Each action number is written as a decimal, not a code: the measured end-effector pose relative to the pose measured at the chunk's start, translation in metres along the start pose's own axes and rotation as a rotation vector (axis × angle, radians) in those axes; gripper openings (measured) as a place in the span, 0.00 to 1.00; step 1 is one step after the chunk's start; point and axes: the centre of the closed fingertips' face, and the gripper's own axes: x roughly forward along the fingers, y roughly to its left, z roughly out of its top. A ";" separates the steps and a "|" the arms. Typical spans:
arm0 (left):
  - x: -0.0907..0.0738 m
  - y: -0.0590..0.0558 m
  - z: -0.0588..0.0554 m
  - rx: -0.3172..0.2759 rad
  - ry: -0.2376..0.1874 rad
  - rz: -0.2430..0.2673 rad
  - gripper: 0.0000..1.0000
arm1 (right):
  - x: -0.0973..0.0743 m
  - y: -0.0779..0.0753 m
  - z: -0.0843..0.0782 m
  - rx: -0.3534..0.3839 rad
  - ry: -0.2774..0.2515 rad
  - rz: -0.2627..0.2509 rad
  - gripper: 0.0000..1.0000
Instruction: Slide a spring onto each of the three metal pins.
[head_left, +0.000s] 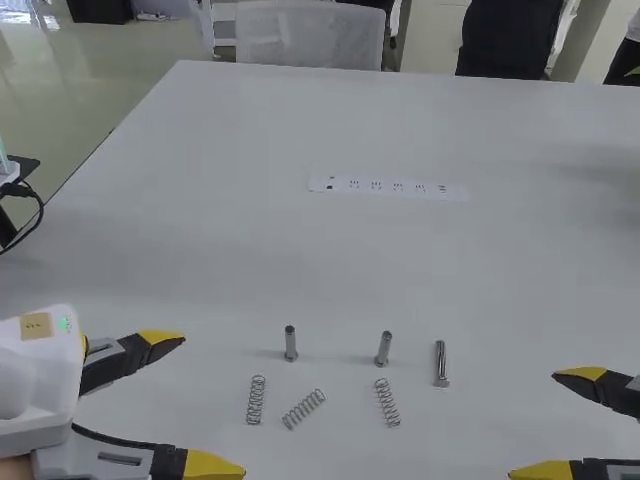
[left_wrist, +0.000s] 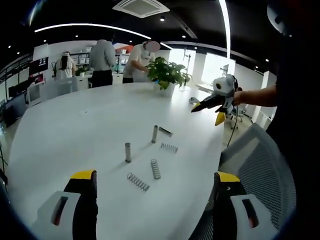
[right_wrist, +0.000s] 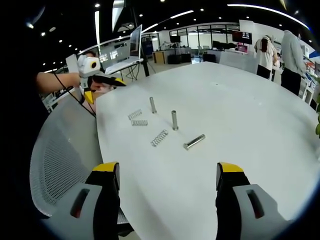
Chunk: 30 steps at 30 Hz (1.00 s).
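Nothing is threaded yet, so I read this as the very start, before the first pick. In the head view my left gripper (head_left: 205, 402) sits at the lower left, jaws spread wide and empty. My right gripper (head_left: 540, 425) sits at the lower right, just as wide, with nothing in it.

The work lies between them, low in the middle of the frame on the white table (head_left: 300, 250). The left pin (head_left: 290, 342) stands upright and the middle pin (head_left: 384, 348) stands with a slight lean. The right pin (head_left: 440, 362) lies flat on its side, which is plainest in the right gripper view.

Just below the pins, all loose on the table, are the left spring (head_left: 256, 398), the slanted middle spring (head_left: 304, 408) and the right spring (head_left: 387, 402). That last one's upper end comes very near the middle pin's foot, and I can't tell whether they touch.

Next, I judge, one gripper should close gently across a spring's coils. Then it should lift the spring and line its bore over an upright pin's top. The fallen pin will want standing up, or holding in the other gripper.

Both grippers are cut off by the frame edges. The pin ends are too small to tell head from tip. The socket strip (head_left: 380, 186) farther up the table is blurred.
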 end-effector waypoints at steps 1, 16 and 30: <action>0.001 0.001 -0.001 0.022 0.005 0.003 0.95 | 0.000 0.000 0.000 -0.001 -0.001 0.000 0.79; 0.004 0.005 0.006 0.009 -0.017 0.008 0.98 | 0.003 0.002 -0.006 -0.006 0.005 -0.005 0.84; 0.003 0.000 0.000 -0.004 0.009 0.001 0.94 | 0.002 0.002 -0.007 0.008 0.011 -0.002 0.83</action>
